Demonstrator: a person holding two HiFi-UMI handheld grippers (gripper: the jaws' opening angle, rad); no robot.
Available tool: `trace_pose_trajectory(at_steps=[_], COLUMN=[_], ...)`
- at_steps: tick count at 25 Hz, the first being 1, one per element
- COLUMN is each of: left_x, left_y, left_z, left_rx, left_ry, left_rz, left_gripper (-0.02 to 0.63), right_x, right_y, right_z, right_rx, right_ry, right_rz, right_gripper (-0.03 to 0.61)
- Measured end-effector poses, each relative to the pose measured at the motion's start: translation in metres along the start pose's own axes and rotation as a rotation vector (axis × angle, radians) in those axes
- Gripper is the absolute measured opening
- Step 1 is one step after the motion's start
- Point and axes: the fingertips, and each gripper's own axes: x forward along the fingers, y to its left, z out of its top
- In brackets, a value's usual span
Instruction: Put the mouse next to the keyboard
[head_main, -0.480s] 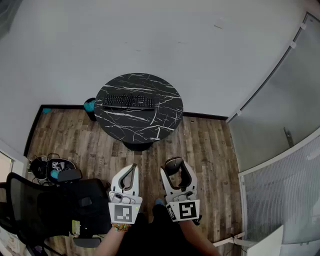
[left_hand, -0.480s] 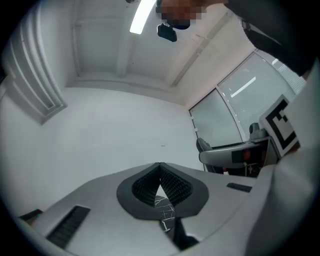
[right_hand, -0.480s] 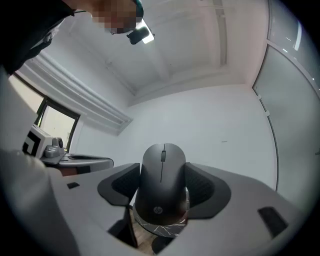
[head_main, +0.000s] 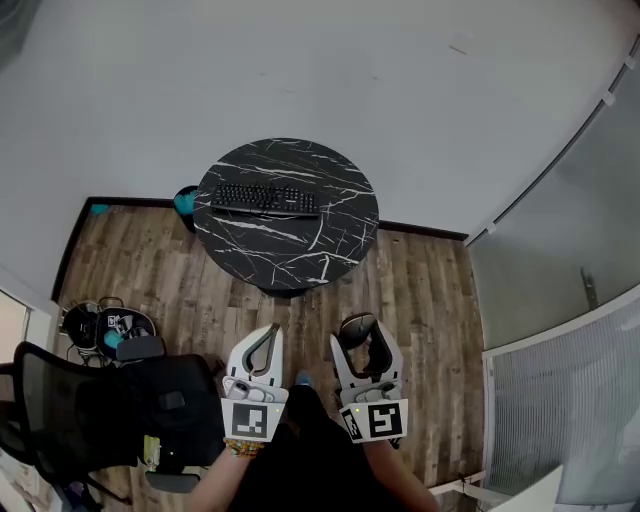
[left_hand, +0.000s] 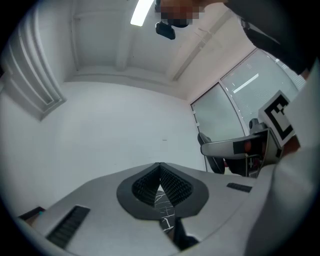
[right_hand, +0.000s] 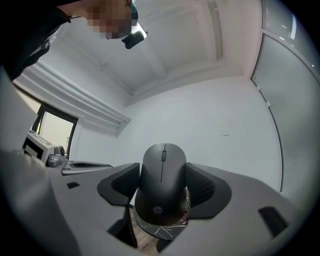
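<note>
**A:** What does the right gripper (right_hand: 162, 181) have?

**B:** A dark mouse (right_hand: 162, 167). The jaws stand wide, and both ribbed pads (right_hand: 204, 187) press on its flanks. It lies lengthwise between them, with the scroll wheel at the far end.

**A:** So it's off the table?

**B:** Yes. In the head view it is up in the air over the plank floor (head_main: 425, 295), close in front of the person and well apart from the table (head_main: 345, 235).

**A:** And the left gripper (head_main: 268, 332)?

**B:** Its tips are pressed together with nothing between them. Its own view shows the two pads meeting at the far end, and only a sliver of marbled tabletop shows through the gap nearer the camera.

**A:** Any writing?

**B:** There is a small round logo on the near end of the mouse. It looks like "hp", though it is tiny. Each gripper carries a cube with black-and-white square markers. I can't read anything else.

**A:** Further out?

**B:** A black office chair (head_main: 110, 410) stands to the person's left. Beyond the grippers is the round table, black with white veins. The keyboard (head_main: 265, 199) lies flat on its far left part, and the tabletop to the keyboard's right is bare. A pale wall (head_main: 300, 70) rises behind.
</note>
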Motion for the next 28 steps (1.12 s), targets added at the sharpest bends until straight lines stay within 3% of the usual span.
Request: trace_pose_trajectory(at_steps=[12,20,28], left_x=[0.091,0.129,0.159], left_y=[0.030,0.050,0.064], left_z=[-0.011,-0.028,-0.055], left_rx=[0.055,0.046,0.006], left_ry=[0.061,0.096,0.133], left_rz=[0.075,0.173,0.177], left_gripper=[0.009,0.009,0.009], right_x=[0.093,0.140,0.171], right_y=[-0.078,-0.116,-0.134], right_z=[-0.024,-0.038,-0.061], right_rx=[0.045,0.041,0.043], right_ry=[0.009,0.021,0.077], right_rz=[0.043,0.098,0.098], right_gripper=[0.284,0.284,0.284])
